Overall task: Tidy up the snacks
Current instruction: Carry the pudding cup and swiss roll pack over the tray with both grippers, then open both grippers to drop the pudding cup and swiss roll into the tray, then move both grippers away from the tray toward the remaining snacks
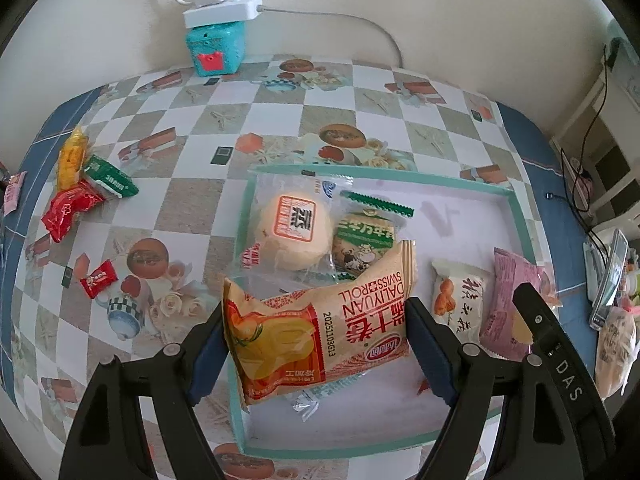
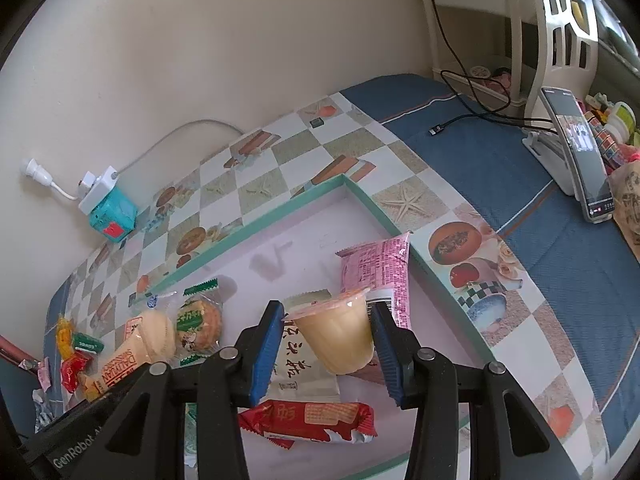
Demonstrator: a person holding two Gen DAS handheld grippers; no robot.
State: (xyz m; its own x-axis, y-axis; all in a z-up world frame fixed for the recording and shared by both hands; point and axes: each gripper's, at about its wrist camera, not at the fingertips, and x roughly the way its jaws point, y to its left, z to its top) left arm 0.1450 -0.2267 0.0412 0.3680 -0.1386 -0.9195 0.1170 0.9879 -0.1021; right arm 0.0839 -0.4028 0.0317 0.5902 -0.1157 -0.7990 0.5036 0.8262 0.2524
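1. At the far left of the desk, well apart from the tray, lie loose snacks: an orange packet, a green packet, a red packet and a small red candy; a pink wrapper at the frame's left edge is cut off.
2. Against the wall stands a teal box with a white power adapter on top; its cable runs off right.
3. The teal-rimmed tray holds a round bun in clear wrap, a green-labelled cookie, a white pastry packet and a pink packet.
4. The left gripper has its fingers clamped on the Swiss roll packet above the tray's near-left corner; the packet hides part of the bun.
5. The right gripper has its fingers closed on a jelly cup over the tray; below it lies a red biscuit packet, partly hidden.
6. At the right a phone on a stand and a bag, cut off.
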